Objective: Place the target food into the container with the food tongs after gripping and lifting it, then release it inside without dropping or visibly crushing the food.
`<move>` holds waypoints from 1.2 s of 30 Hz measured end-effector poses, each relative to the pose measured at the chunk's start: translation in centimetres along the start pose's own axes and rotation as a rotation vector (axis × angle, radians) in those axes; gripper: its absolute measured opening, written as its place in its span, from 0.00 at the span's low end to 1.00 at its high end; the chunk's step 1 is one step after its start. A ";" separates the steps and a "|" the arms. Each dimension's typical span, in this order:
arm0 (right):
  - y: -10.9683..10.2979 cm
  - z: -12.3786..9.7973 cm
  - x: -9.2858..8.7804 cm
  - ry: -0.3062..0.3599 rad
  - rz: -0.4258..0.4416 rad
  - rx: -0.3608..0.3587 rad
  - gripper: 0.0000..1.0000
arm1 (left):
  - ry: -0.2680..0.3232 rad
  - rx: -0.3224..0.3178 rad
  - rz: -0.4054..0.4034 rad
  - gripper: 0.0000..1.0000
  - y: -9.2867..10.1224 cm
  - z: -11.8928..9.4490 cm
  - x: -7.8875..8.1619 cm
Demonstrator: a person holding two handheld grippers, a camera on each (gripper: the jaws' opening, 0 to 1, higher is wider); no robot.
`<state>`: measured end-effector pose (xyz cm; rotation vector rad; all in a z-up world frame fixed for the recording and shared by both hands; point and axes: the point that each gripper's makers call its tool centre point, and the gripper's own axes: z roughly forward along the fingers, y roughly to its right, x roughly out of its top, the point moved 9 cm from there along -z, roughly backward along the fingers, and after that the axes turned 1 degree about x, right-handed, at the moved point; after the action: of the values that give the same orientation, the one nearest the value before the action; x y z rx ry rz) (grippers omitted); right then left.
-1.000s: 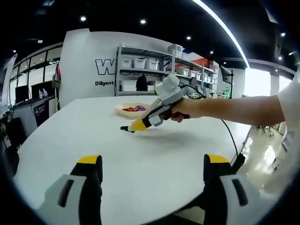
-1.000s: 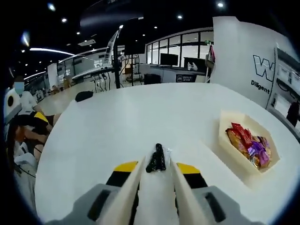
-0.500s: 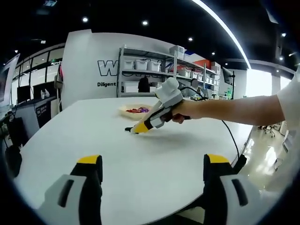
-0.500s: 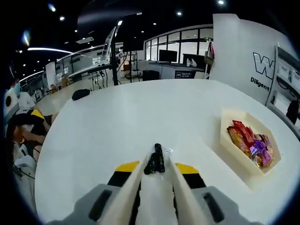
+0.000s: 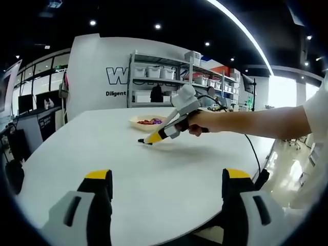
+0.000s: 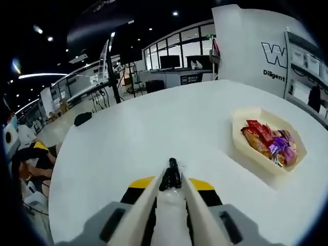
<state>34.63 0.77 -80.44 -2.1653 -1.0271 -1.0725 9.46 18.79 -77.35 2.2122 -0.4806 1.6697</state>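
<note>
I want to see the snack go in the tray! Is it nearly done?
Partly. Done: the right gripper has closed on a small dark snack. In hand: carrying it above the white table. Left: reaching the cream tray of wrapped sweets and letting go. The left gripper waits open.

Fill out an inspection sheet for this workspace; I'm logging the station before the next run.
Surface: white round table, bare apart from the tray.
Job's things: cream tray of wrapped snacks; small dark piece at the right claw's tips.
Clutter: nothing seen.
Grippers: left claw open, held low at the table's near edge; right claw shut on the dark piece.
Cables: black cable trailing from the right claw.
Surroundings: shelving with bins, desks with monitors.
</note>
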 end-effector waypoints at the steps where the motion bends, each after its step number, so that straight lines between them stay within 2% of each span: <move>1: 0.2 -0.4 0.1 0.011 0.012 0.003 0.15 | -0.001 0.001 0.002 0.87 0.0 0.0 0.0; 5: 0.8 -2.0 0.4 0.048 0.042 -0.014 0.14 | 0.003 -0.005 0.000 0.87 0.1 0.2 0.0; 8: 1.1 -2.6 -0.2 0.044 0.053 -0.022 0.14 | -0.010 -0.014 0.005 0.87 0.4 0.6 -0.1; 13: 1.3 -2.9 -2.0 0.014 0.044 -0.035 0.15 | -0.008 -0.031 0.009 0.87 1.2 0.9 0.0; 16: 1.3 -2.6 -2.7 -0.025 -0.006 -0.047 0.15 | -0.014 -0.037 0.017 0.87 1.4 1.0 -0.1; 17: 1.2 -2.7 -2.9 -0.016 -0.015 -0.045 0.15 | -0.015 -0.037 0.017 0.87 1.4 0.9 -0.1; 18: 1.0 -2.7 -2.7 0.013 -0.032 -0.038 0.15 | -0.014 -0.037 0.018 0.87 1.5 0.9 0.0; 19: 0.9 -2.9 -2.8 -0.005 -0.012 -0.033 0.16 | -0.012 -0.038 0.018 0.87 1.5 0.9 0.0; 23: 0.6 -2.9 -2.6 -0.023 -0.031 -0.017 0.21 | -0.017 -0.038 0.027 0.87 1.6 0.9 0.0; 31: 1.0 -3.3 -2.2 -0.090 -0.084 -0.046 0.22 | -0.011 -0.031 0.021 0.87 1.4 0.4 -0.1; 33: 1.1 -3.6 -2.0 -0.087 -0.117 -0.070 0.22 | -0.011 -0.029 0.017 0.87 1.3 0.3 -0.2; 36: 1.3 -3.7 -1.7 -0.086 -0.109 -0.068 0.22 | -0.009 -0.029 0.012 0.87 1.2 0.4 -0.2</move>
<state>33.36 -3.26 -79.88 -2.2495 -1.1753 -1.0857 9.18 17.58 -77.55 2.2015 -0.5177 1.6491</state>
